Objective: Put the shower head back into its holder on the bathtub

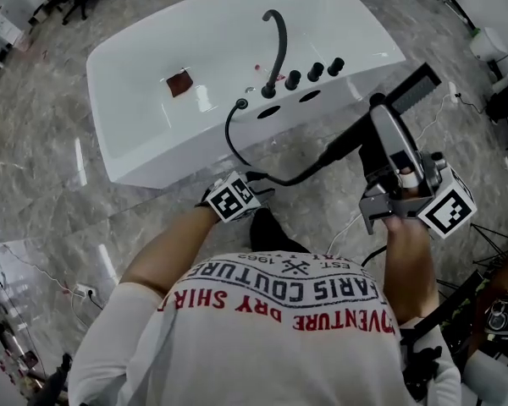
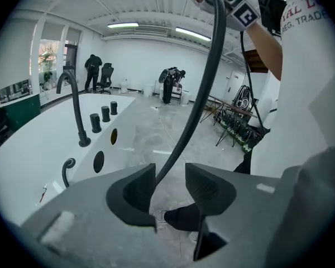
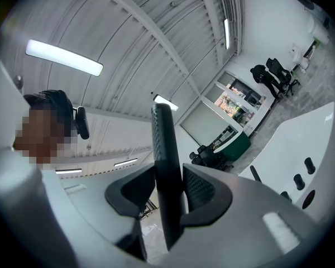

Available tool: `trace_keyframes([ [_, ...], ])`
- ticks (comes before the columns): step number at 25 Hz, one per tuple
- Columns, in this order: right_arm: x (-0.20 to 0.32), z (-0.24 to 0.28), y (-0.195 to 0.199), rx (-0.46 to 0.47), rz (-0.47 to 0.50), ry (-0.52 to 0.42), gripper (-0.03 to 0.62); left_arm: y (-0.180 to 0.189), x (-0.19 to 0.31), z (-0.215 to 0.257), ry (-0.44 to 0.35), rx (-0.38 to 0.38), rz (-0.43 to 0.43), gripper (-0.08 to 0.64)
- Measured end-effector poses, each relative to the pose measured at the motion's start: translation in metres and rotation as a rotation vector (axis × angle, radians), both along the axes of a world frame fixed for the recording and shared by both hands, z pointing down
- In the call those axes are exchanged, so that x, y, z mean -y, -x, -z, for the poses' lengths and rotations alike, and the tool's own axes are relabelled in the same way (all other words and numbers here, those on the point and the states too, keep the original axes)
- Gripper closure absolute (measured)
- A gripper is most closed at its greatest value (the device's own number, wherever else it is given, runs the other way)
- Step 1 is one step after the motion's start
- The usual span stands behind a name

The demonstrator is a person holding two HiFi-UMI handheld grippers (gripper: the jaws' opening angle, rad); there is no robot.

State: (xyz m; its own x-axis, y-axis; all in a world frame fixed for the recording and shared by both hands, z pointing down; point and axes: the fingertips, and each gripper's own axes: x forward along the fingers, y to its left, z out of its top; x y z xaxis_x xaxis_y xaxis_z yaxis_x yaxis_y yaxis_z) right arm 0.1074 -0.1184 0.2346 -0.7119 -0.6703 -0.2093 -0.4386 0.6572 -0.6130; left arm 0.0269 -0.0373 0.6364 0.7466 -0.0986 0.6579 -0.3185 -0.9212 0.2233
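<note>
Holding the shower head (image 1: 413, 89) clamped, right gripper (image 3: 168, 186) at three o'clock; left gripper (image 2: 170, 186) gapes around the hose (image 2: 204, 94); rim hole (image 1: 269, 112) on the bathtub (image 1: 178, 155), probably the holder, empty.

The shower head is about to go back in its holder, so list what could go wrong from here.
1. The hose runs loose between the open jaws of the left hand-held gripper; it could slip out and swing.
2. The right hand-held gripper clamps the shower head pointing up, away from the bathtub; turning it over may twist it in the grip.
3. The faucet and knobs stand beside the oval openings; slack hose might snag there.
</note>
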Motion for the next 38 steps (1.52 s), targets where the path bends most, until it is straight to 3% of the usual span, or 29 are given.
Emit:
trace_keyframes([
  [6, 0.0, 0.01, -0.004, 0.012, 0.004, 0.007, 0.445, -0.017, -0.003, -0.045, 0.016, 0.104, -0.077, 0.385],
  [14, 0.011, 0.005, -0.019, 0.016, -0.014, 0.035, 0.445, -0.033, 0.004, -0.078, 0.009, 0.169, -0.143, 0.392],
  [15, 0.013, 0.005, -0.021, 0.015, -0.017, 0.036, 0.445, -0.034, 0.006, -0.08, 0.018, 0.166, -0.133, 0.452],
  [16, 0.014, 0.005, -0.023, 0.016, -0.021, 0.037, 0.445, -0.035, 0.008, -0.081, 0.029, 0.158, -0.118, 0.462],
  [19, 0.019, 0.002, -0.028, 0.017, -0.028, 0.044, 0.444, -0.034, 0.013, -0.083, 0.058, 0.133, -0.078, 0.474],
  [26, 0.031, -0.011, -0.034, -0.064, -0.087, 0.04, 0.452, -0.016, 0.007, -0.088, 0.071, 0.155, -0.092, 0.496],
  [38, 0.047, -0.037, -0.05, -0.259, -0.237, 0.025, 0.456, 0.07, 0.004, -0.062, 0.059, 0.161, 0.086, 0.499],
])
